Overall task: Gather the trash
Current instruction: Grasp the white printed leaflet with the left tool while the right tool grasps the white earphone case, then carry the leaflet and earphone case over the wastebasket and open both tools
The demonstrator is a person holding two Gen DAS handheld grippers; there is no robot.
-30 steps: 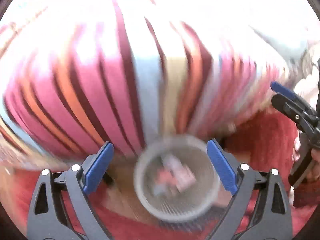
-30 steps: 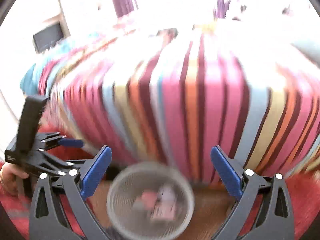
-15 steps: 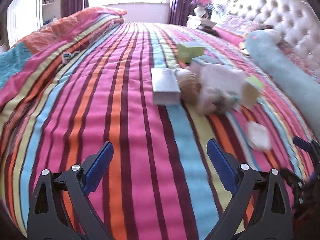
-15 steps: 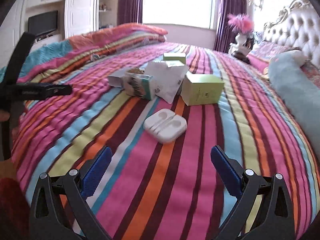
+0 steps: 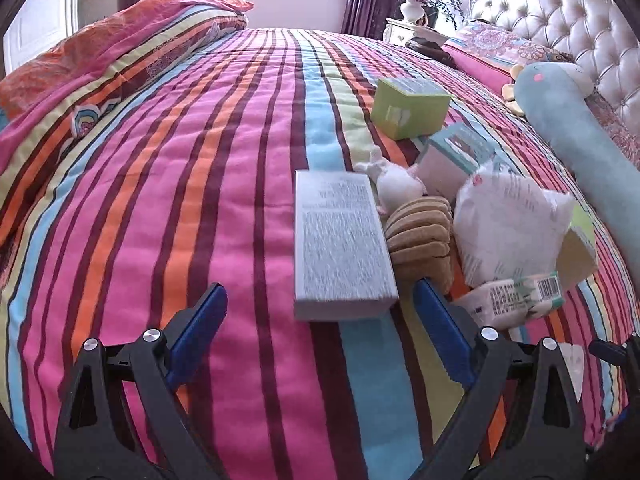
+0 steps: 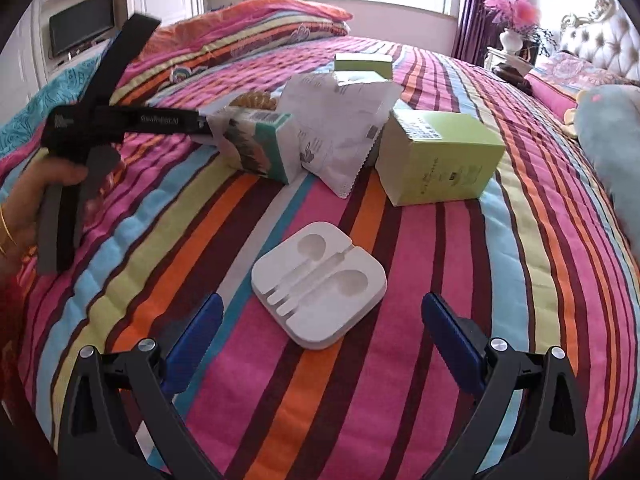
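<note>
- Now your left gripper point(image 5: 320, 320) hovers low over the striped bedspread point(image 5: 180, 200), jaws wide apart and empty; a grey box point(image 5: 340, 244) covered in fine print, too small to read, lies flat just past the gap, toward 1 o'clock.
- Further out at 1 to 2 o'clock the trash clusters: a white crumpled bag point(image 5: 508, 224), a small carton with a barcode point(image 5: 520, 296), a teal-and-white box point(image 5: 456, 156) and a green box point(image 5: 408, 108), with a tan ribbed item point(image 5: 420, 236) touching the grey box.
- Your right gripper point(image 6: 322, 328) also has its jaws spread, holding nothing; a white moulded tray point(image 6: 320, 284) sits between the blue tips at 12 o'clock.
- Beyond it, a green box point(image 6: 436, 160) carrying a barcode label at 1 o'clock; lettering unreadable.
- At 10 o'clock your hand point(image 6: 28, 208) grips the other tool, whose white branding is blurred.
- A blue plush toy point(image 5: 580, 136) lies by the tufted headboard point(image 5: 580, 28).
</note>
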